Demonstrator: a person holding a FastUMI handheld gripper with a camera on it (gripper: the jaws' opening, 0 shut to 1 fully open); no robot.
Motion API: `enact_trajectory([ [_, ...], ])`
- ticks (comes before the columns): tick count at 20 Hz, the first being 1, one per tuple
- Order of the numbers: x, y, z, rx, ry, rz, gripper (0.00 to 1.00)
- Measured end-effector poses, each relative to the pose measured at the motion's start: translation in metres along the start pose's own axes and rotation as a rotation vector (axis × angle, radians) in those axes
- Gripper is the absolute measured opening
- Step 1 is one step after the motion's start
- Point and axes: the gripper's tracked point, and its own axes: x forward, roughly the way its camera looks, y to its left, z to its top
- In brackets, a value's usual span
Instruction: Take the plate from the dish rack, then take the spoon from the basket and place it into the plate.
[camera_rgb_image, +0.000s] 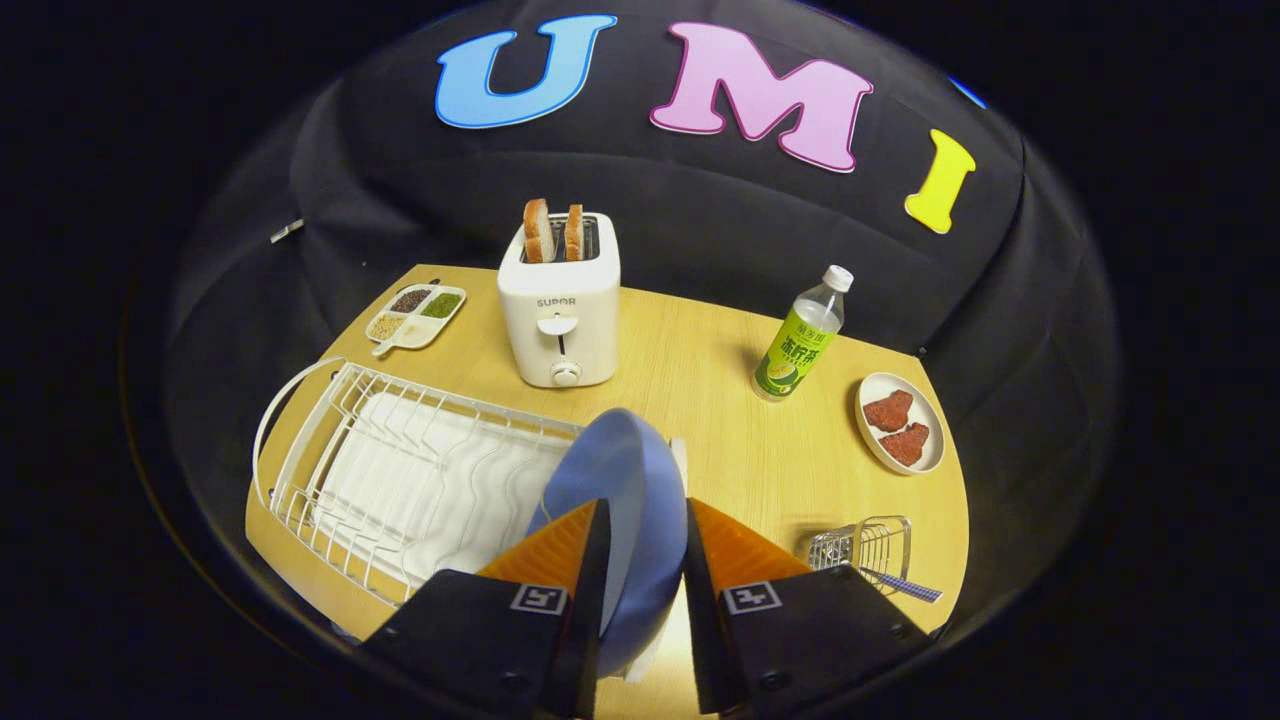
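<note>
We are gripping 1 blue plate on edge between the gripper fingers.
At 10 o'clock 1 dish rack is sitting; at 3 o'clock, 1 basket with 1 spoon.

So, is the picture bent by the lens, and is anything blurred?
Gripper view: fisheye bends the table edge and dish rack into curves; the toaster is sharp; the blue plate between the gripper fingers looks slightly soft; faint glare lies below it.

Blue plate stands between the gripper fingers; white wire dish rack; pale wood-grain table. White toaster, golden-crusted bread. Green-labelled clear bottle, white cap; red pieces on white dish; chrome basket, blue-checked spoon handle.
</note>
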Motion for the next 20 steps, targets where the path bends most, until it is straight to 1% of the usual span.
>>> enact_trajectory([
  [1,0.0,-0.002,-0.001,0.008,0.009,-0.013,0.4],
  [2,-0.001,-0.005,-0.002,0.018,0.016,-0.031,0.36],
  [4,-0.005,-0.002,0.002,0.025,0.003,-0.047,0.32],
  [6,-0.009,0.002,0.009,0.019,-0.022,-0.067,0.3],
  [9,-0.015,0.0,0.029,-0.04,-0.084,-0.134,0.3],
  [10,-0.018,0.0,0.037,-0.07,-0.112,-0.155,0.28],
  [13,-0.023,0.0,0.054,-0.148,-0.183,-0.187,0.25],
  [14,-0.022,0.004,0.053,-0.154,-0.185,-0.165,0.24],
  [17,-0.018,0.008,0.039,-0.104,-0.154,-0.07,0.21],
  [20,-0.028,-0.004,0.04,-0.066,-0.168,-0.02,0.2],
])
